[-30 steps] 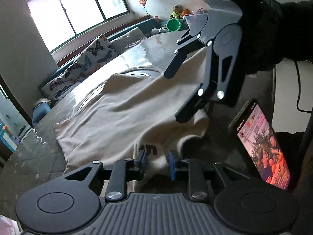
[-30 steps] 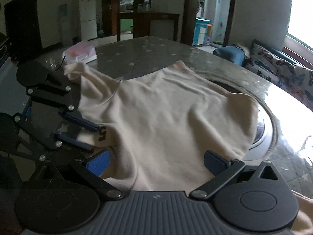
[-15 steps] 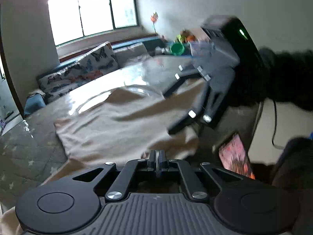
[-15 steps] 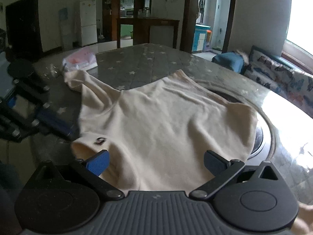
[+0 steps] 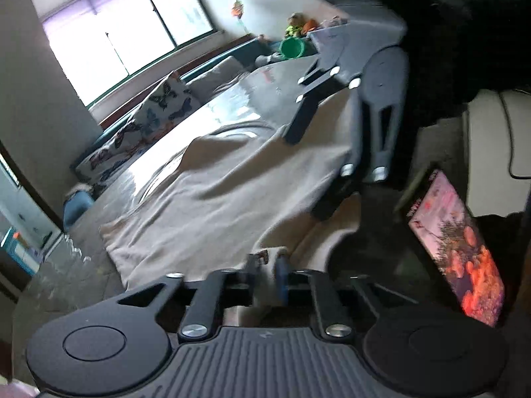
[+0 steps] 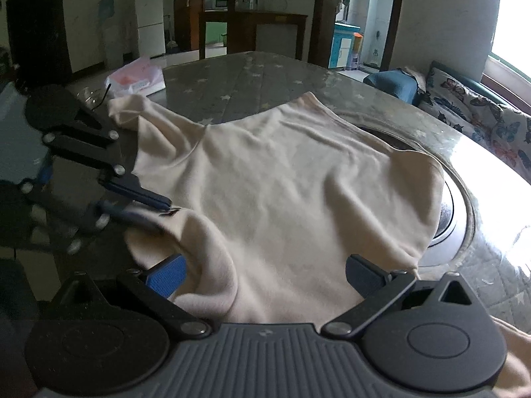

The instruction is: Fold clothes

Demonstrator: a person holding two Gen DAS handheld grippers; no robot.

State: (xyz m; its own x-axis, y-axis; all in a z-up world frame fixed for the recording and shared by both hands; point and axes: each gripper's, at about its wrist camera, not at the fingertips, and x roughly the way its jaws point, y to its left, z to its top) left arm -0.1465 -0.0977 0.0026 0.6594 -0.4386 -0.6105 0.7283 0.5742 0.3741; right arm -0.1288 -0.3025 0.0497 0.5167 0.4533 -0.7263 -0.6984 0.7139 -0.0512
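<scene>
A cream shirt (image 6: 282, 182) lies spread on the star-patterned table (image 6: 249, 76). It also fills the middle of the left wrist view, shirt (image 5: 215, 199). My left gripper (image 5: 267, 265) is pinched on the shirt's collar by a small dark label, with cloth bunched between its blue pads. The right wrist view shows the left gripper (image 6: 164, 214) holding that collar edge slightly raised. My right gripper (image 6: 265, 275) is wide open, low over the shirt's near part, nothing gripped. In the left wrist view the right gripper (image 5: 307, 174) hovers over the shirt, a dark sleeve behind it.
A lit phone (image 5: 458, 248) stands propped at the table's edge right of the collar. A plastic bag (image 6: 139, 76) lies past the shirt's far sleeve. A round inset ring (image 6: 454, 199) runs under the shirt's right side. A butterfly-print sofa (image 6: 481, 109) stands beyond the table.
My left gripper, slightly open a second ago, has shut on the collar and pulled it up a little. The right gripper stays open and has barely moved.
</scene>
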